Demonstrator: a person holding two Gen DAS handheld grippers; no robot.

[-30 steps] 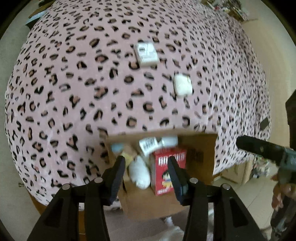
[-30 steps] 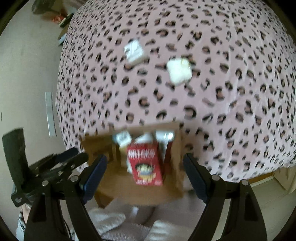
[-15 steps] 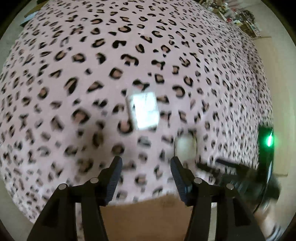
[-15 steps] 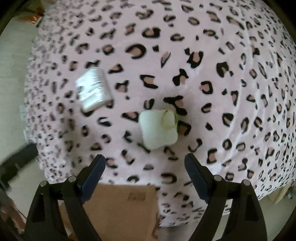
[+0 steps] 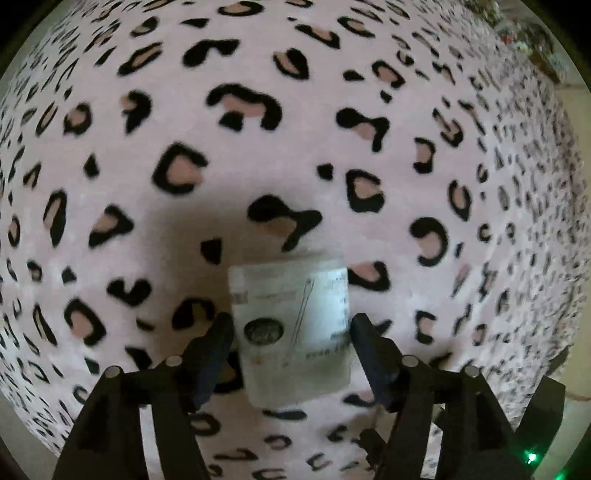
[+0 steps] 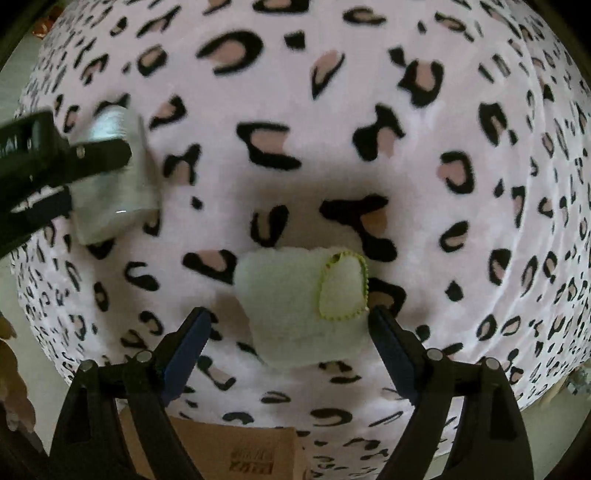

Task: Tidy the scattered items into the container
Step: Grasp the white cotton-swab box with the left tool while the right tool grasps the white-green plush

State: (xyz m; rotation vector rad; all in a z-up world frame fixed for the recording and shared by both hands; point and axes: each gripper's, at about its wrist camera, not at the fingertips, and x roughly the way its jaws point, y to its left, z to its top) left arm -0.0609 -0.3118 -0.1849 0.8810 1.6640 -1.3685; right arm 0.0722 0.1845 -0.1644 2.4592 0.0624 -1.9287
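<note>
A white printed packet (image 5: pixel 293 332) lies on the pink leopard-print blanket (image 5: pixel 258 147). My left gripper (image 5: pixel 291 328) is open with its jaws on either side of the packet, not closed on it. A white fluffy pouch with a yellow-stitched flap (image 6: pixel 301 306) lies on the blanket. My right gripper (image 6: pixel 286 325) is open around its near half. The right wrist view also shows the packet (image 6: pixel 114 177) at far left with the left gripper over it. The cardboard box (image 6: pixel 236 454) shows only as a brown flap at the bottom edge; its contents are hidden.
The blanket covers a bed that drops off to pale floor (image 6: pixel 14 59) on the left and near side. Clutter (image 5: pixel 528 33) sits at the far right beyond the bed.
Both grippers have moved forward from above the box and down over the bed. The left now straddles the packet and the right straddles the pouch. The box has dropped out of the left view.
</note>
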